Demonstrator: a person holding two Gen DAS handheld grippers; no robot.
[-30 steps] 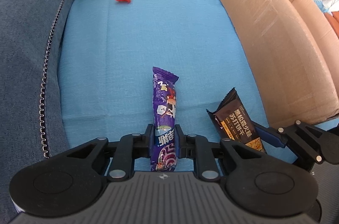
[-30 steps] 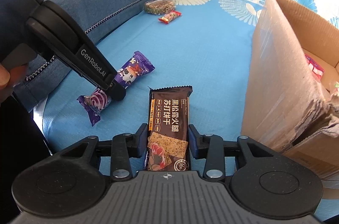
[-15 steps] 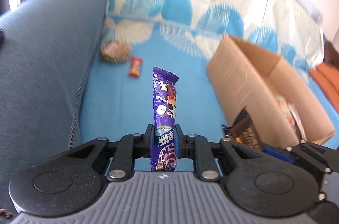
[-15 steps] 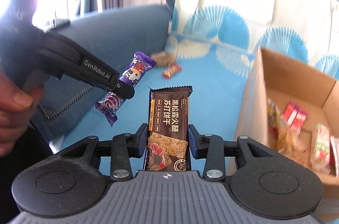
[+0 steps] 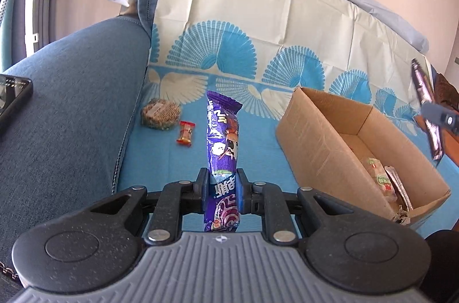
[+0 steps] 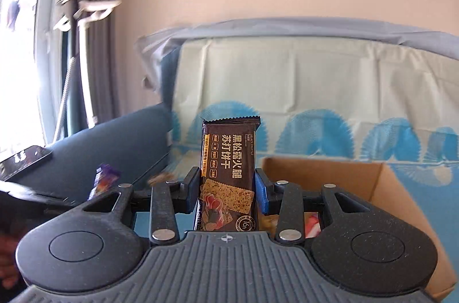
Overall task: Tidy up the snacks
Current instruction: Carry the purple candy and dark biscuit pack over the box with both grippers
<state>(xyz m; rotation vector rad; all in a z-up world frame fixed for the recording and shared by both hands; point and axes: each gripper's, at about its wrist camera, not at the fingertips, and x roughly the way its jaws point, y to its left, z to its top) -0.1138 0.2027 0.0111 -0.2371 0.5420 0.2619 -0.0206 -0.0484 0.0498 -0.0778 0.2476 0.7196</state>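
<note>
Sofa seat under a blue fan-print cover [image 5: 258, 148], beige wall behind. My left gripper [image 5: 221, 189] has its fingers [image 5: 202, 185] clamped on the lower part of a purple snack bar [image 5: 222, 136], which sticks up and forward, clear of the seat. My right gripper [image 6: 226, 192] has its fingers [image 6: 261, 192] clamped on a brown cracker pack [image 6: 229, 159], held upright above the near edge of the cardboard box [image 6: 384, 188]; the view is motion-blurred. In the left view that same pack shows small at the far right edge.

Step, I judge: both snacks picked, carrying to the box. Next move calls for bringing each one over the open top, lowering it in and parting the fingers. The left still has to cross the box's near wall.

The box [image 5: 321, 130] sits open on the seat to the right. Inside I see several wrapped snacks along the far end, one with a green label [image 5: 383, 179]; types too small to tell. Still loose on the seat near the blue armrest [image 5: 71, 113]: a round seeded cake [image 5: 160, 113] and, just beside it, a small red candy [image 5: 186, 132]. A phone [image 5: 11, 99] lies on the armrest.
</note>
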